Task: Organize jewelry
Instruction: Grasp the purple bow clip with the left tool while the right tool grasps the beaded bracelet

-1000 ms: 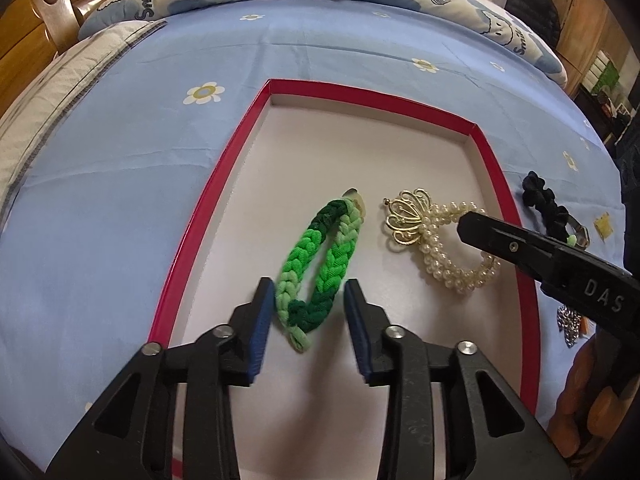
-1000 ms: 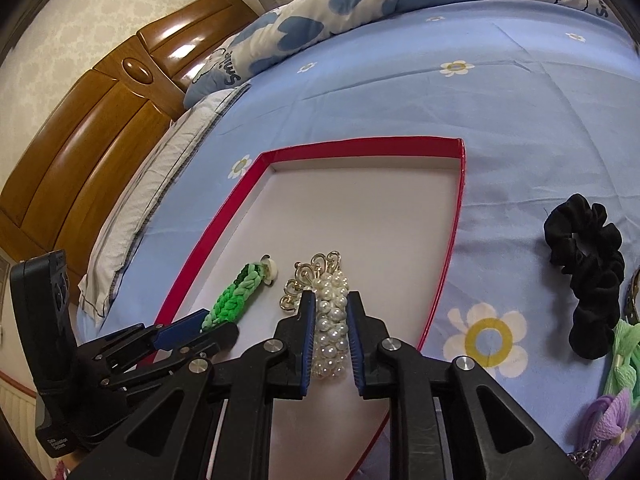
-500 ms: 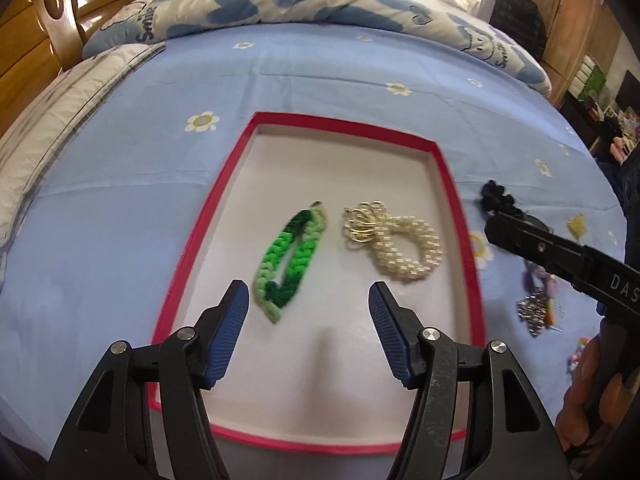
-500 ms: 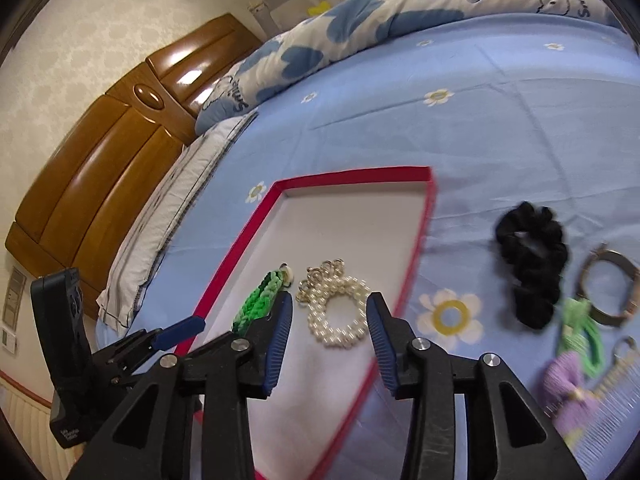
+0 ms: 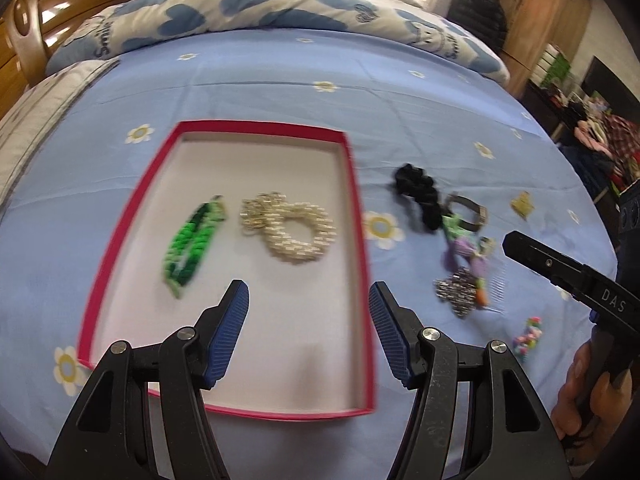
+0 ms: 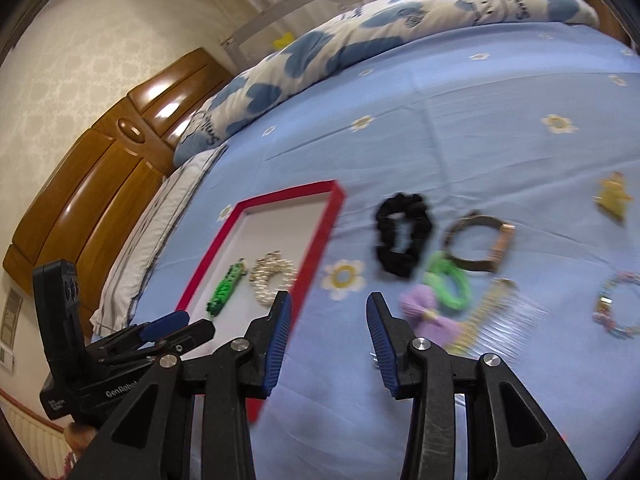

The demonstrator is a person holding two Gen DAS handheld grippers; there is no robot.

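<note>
A red-rimmed tray (image 5: 360, 216) (image 6: 320, 236) lies on the blue bed cover. In it lie a green braided band (image 5: 192, 246) (image 6: 226, 292) and a pearl bracelet (image 5: 292, 228) (image 6: 274, 278). My left gripper (image 5: 308, 320) is open and empty above the tray's near half. My right gripper (image 6: 328, 332) is open and empty above the cover, right of the tray. Loose on the cover right of the tray are a black scrunchie (image 5: 418, 200) (image 6: 402, 238), a brown band (image 6: 478, 246), a green hair tie (image 6: 448, 284), a purple bow (image 6: 424, 312), a comb (image 6: 492, 316) and a beaded bracelet (image 6: 618, 310).
A gold clip (image 6: 614, 198) (image 5: 524, 204) lies farther right. A folded blue-and-white quilt (image 5: 260, 8) lies along the bed's far side. A wooden headboard (image 6: 100, 184) stands at the left. A silver brooch (image 5: 460, 294) lies by the comb.
Both grippers let go, opened wide and pulled back from the tray. The green band and pearl bracelet stay in the tray. The right gripper swung right over the loose pieces.
</note>
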